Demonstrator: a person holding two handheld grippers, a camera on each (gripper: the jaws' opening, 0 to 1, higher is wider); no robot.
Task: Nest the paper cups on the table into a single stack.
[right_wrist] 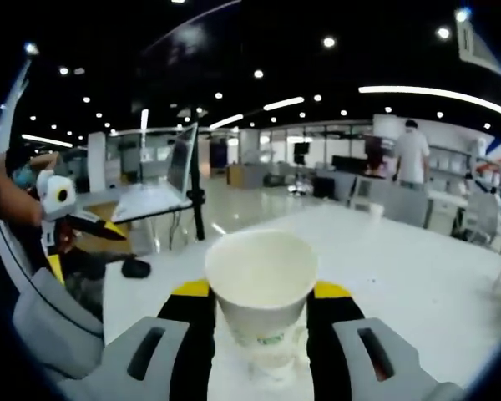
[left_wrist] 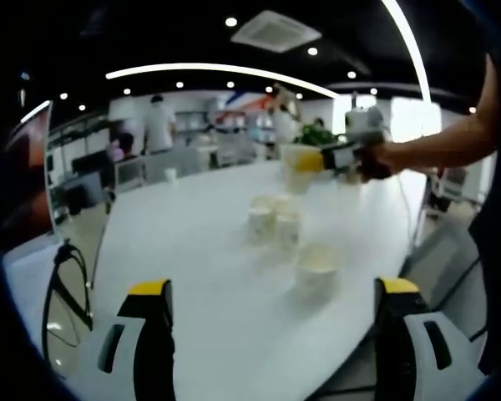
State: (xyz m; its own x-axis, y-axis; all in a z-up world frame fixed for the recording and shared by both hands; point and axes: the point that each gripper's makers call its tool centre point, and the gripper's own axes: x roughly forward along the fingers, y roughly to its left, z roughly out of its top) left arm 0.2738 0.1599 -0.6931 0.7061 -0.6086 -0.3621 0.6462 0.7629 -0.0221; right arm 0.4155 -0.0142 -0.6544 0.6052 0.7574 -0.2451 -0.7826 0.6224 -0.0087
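Three white paper cups stand on the white table [left_wrist: 192, 251]: two close together [left_wrist: 261, 215] [left_wrist: 287, 225] and a wider one nearer me [left_wrist: 316, 267]. My left gripper [left_wrist: 275, 296] hovers open before them with nothing between its jaws. My right gripper [left_wrist: 311, 160] comes in from the right above the far cups, held by a person's hand. In its own view the right gripper [right_wrist: 261, 292] is shut on a white paper cup [right_wrist: 261, 276], mouth up. Whether a second cup sits under it is unclear. The left gripper [right_wrist: 83, 244] appears at the left edge.
A small cup [left_wrist: 170, 175] stands alone at the table's far side, also seen as a cup [right_wrist: 376, 210] in the right gripper view. A laptop on a stand [right_wrist: 171, 188] and a grey chair [right_wrist: 54, 334] sit off the table. People stand at desks in the background.
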